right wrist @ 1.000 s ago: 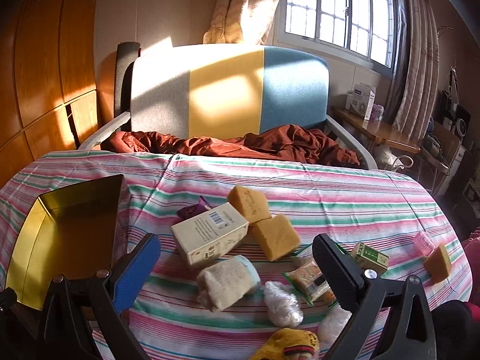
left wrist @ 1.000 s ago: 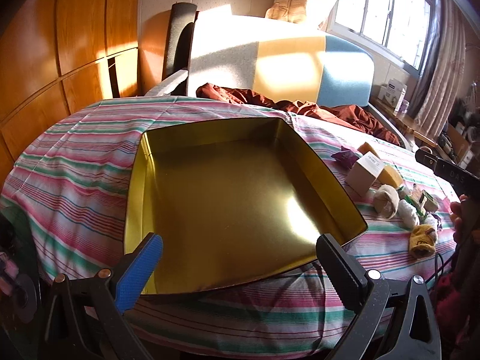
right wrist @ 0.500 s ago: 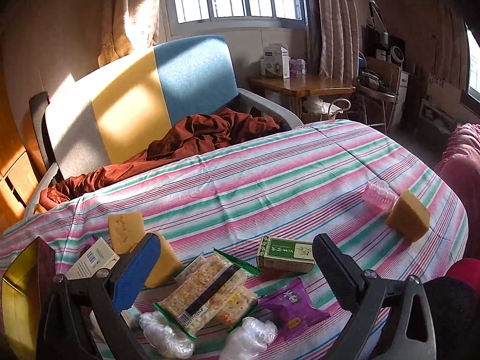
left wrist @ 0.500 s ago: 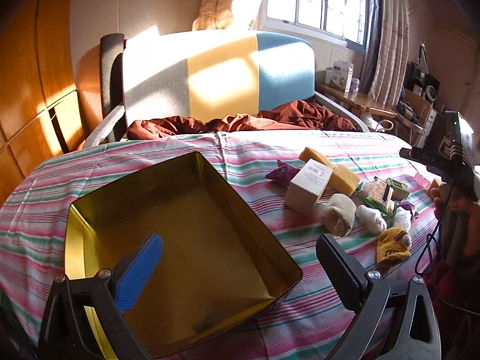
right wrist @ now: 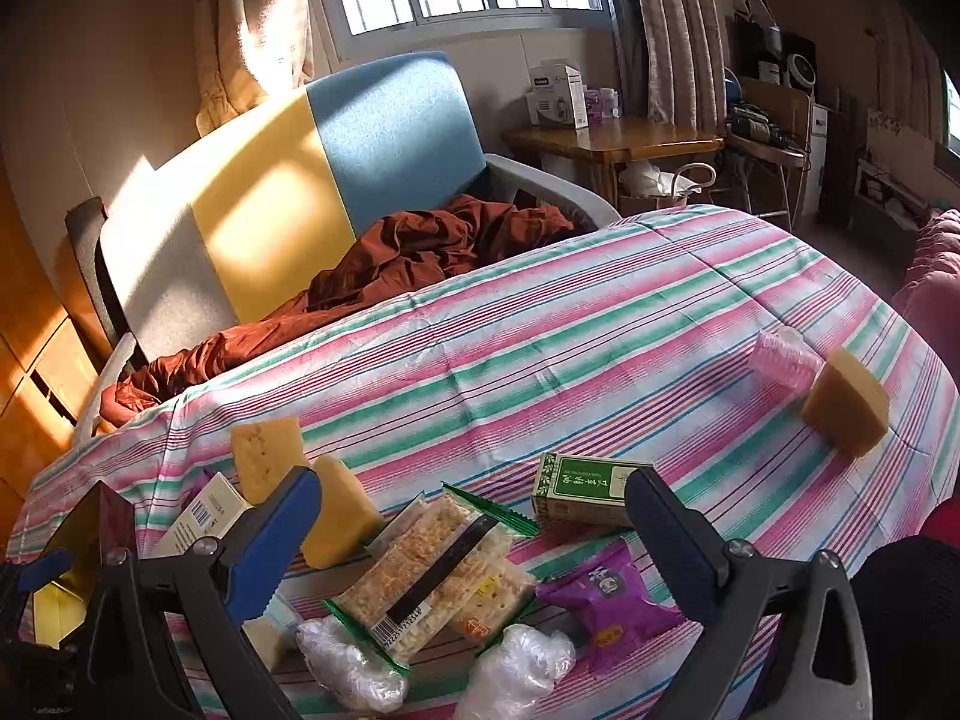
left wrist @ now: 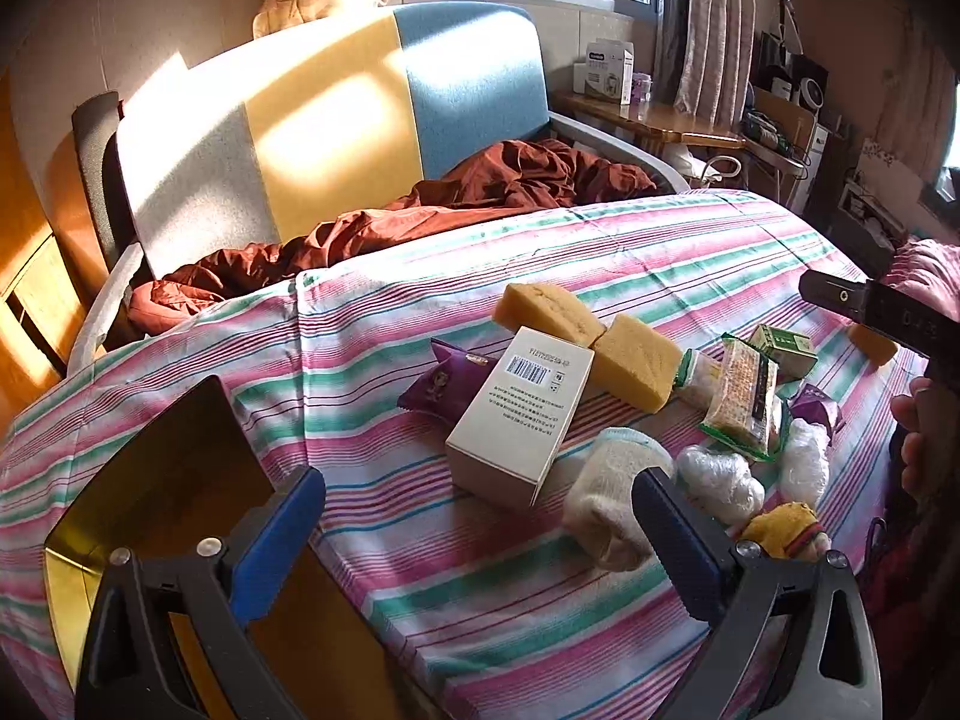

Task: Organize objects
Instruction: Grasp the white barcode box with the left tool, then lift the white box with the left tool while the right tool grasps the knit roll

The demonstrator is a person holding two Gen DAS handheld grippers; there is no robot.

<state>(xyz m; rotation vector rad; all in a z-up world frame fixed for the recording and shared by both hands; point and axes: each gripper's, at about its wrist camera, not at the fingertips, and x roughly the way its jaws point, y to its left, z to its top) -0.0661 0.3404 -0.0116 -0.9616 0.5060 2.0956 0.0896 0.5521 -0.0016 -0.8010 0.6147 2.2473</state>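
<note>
My left gripper is open above the striped cloth, with the gold tin at its lower left and a cream box just ahead. A rolled white sock lies by its right finger. Two yellow sponges sit behind the box. My right gripper is open over a cracker pack, with a green box at its right finger and a purple snack packet below it. A third sponge and a pink cup lie far right.
Two clear plastic wads lie near the front edge. A yellow knitted item sits at the cloth's right edge. Behind the table stands a grey, yellow and blue armchair holding a rust-red blanket. A person's hand holds the other gripper.
Both views have swung right. The left gripper left the tin and now faces the box and sock. The right gripper came closer over the cracker pack. Both stayed open.
</note>
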